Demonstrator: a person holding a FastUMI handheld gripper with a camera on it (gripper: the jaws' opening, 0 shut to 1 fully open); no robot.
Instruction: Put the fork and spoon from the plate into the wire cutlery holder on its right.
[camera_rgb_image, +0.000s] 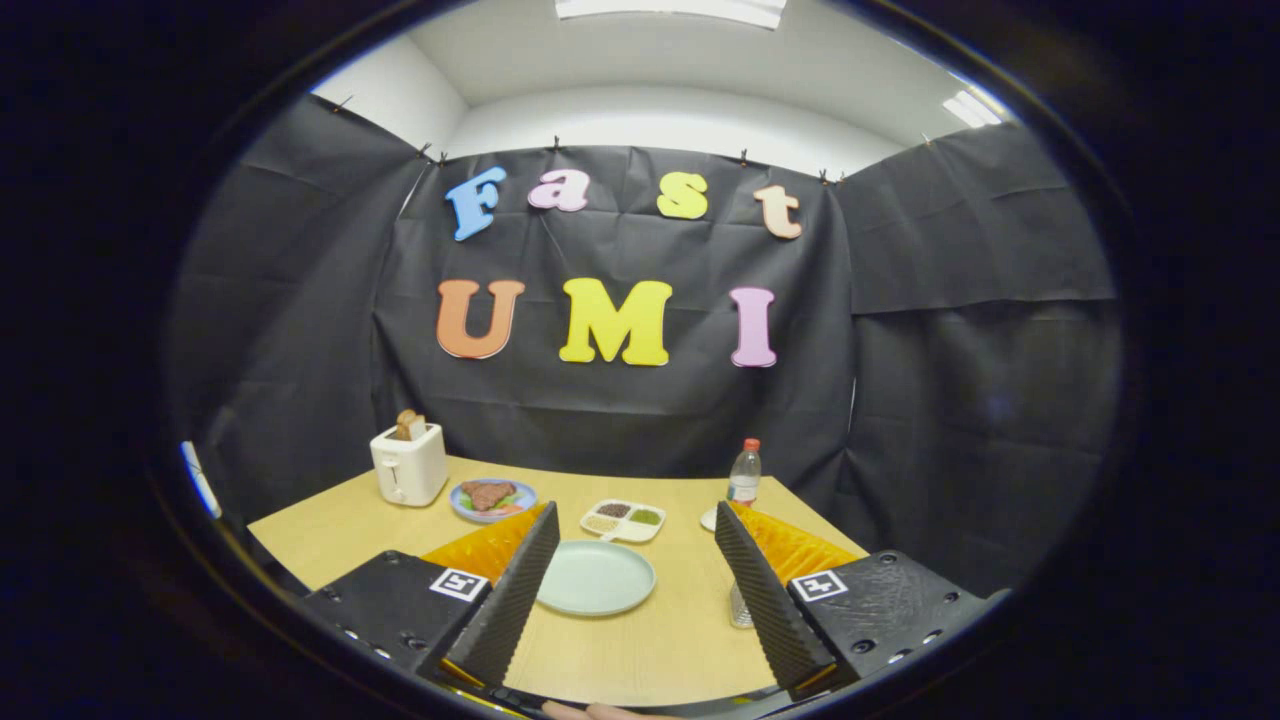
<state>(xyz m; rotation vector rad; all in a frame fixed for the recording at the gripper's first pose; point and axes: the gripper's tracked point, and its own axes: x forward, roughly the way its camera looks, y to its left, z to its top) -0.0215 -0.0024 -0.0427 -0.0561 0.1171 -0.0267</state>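
While the gripper (632, 590) hovers open over the bare plate (596, 577), cutlery probably sits in the holder (739, 606) already; next, confirm.

Your gripper (635, 545) has its two fingers wide apart, with nothing between them but the table (640, 650). The plate (595, 577) sits on the table between the fingers, close to your left one. Behind the plate is a small tray (623, 520) with three sections. Left of that tray is a dish of food (492, 498), and left of the dish stands a toaster (408, 464) with bread in it. A bottle (744, 473) stands behind your right finger. The wire cutlery holder (740, 606) is mostly hidden by that finger.
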